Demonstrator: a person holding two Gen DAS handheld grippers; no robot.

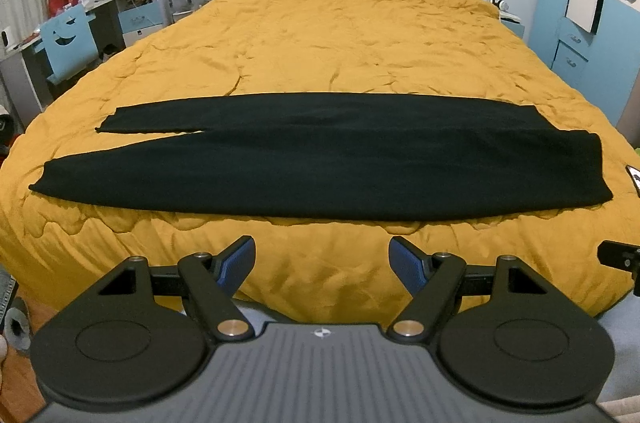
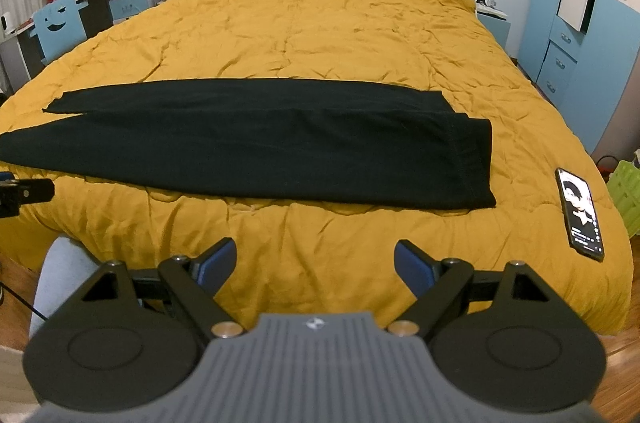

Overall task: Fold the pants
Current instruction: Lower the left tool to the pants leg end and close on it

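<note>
Black pants [image 1: 280,159] lie flat across the near part of a bed with a mustard-yellow quilt [image 1: 320,35], legs to the left, waistband to the right. The two legs lie side by side, split at the left end. They also show in the right wrist view [image 2: 260,143], waistband [image 2: 472,163] at right. My left gripper [image 1: 322,257] is open and empty, held in front of the bed's near edge, short of the pants. My right gripper [image 2: 314,259] is open and empty, also short of the pants, toward the waistband end.
A phone [image 2: 580,213] with a lit screen lies on the quilt right of the waistband. A desk with a blue chair [image 1: 66,43] stands left of the bed, blue drawers [image 2: 560,63] to the right. A green basket [image 2: 624,195] sits on the floor at right.
</note>
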